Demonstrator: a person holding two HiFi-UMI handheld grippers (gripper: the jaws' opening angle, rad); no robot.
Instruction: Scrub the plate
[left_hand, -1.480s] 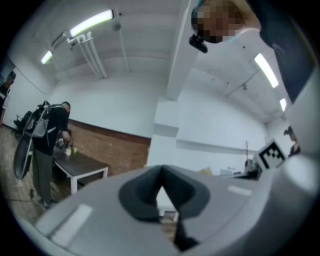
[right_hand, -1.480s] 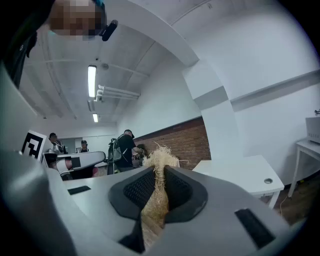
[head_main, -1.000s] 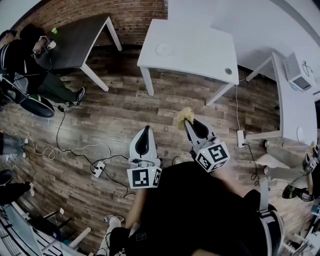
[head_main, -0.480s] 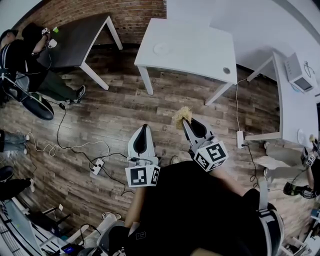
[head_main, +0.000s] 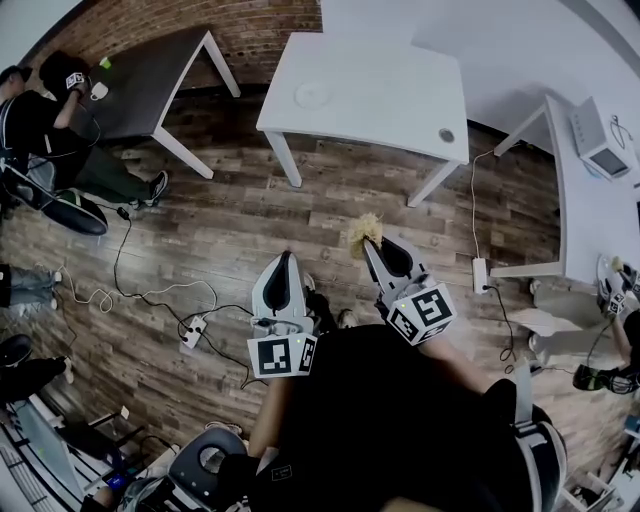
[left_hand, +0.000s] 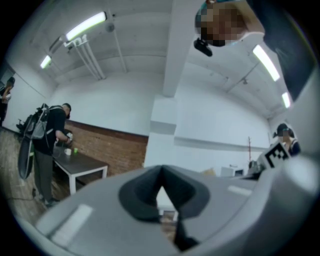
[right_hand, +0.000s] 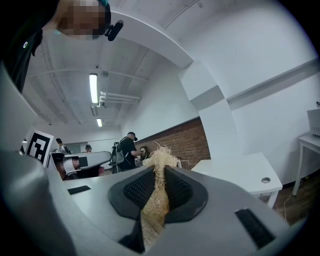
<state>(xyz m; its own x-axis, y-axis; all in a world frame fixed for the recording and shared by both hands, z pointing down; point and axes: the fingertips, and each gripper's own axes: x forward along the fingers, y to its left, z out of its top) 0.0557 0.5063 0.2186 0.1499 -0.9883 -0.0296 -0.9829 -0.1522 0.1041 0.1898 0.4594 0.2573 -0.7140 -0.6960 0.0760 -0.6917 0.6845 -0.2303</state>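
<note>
A white plate (head_main: 311, 95) lies on the white table (head_main: 400, 95) far ahead of me in the head view. My right gripper (head_main: 371, 243) is shut on a tuft of straw-coloured scrubber (head_main: 364, 231), whose fibres stick out past the jaw tips (right_hand: 159, 159). My left gripper (head_main: 284, 259) is shut with nothing in it; in the left gripper view (left_hand: 161, 176) its jaws meet at the tips. Both grippers hang over the wooden floor, well short of the table.
A dark table (head_main: 160, 75) stands at the left with a person (head_main: 45, 110) beside it. Cables and a power strip (head_main: 192, 335) lie on the floor. Another white table (head_main: 590, 200) with a white box (head_main: 600, 145) is at the right. An office chair (head_main: 205, 465) is behind me.
The white table has drifted slightly left and up in the head view as I move. An office chair has come into view at the bottom left. Both grippers keep their hold.
</note>
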